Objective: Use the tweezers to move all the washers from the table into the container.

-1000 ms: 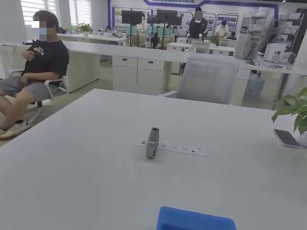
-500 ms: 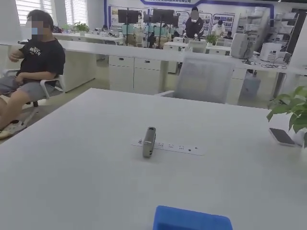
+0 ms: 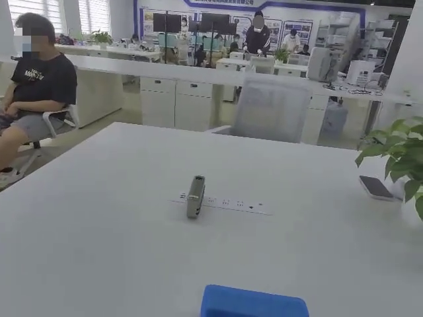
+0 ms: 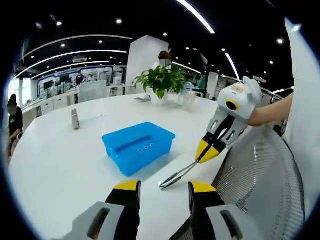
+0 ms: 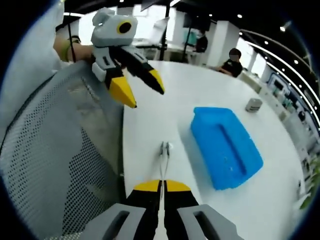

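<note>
Head view, from the left: a seated person off by the far desks. Then the white worktop, with a grey device lying across a power strip. The blue container pokes in at the bottom edge, and a phone and a leafy plant sit out right.

Over to the left gripper view: the left gripper has its yellow-tipped jaws spread wide, nothing between them, at the near edge of the worktop. Just ahead of them are the tweezers, tips down by that edge, near the container's front corner. The right gripper has them, jaws pinched tight on the handle end. Further right, a mesh chair back.

In the right gripper view, its jaws are closed on the tweezers, which point forward alongside the container, apart from it. Three tiny specks lie on the container floor, too small to tell what they are.
</note>
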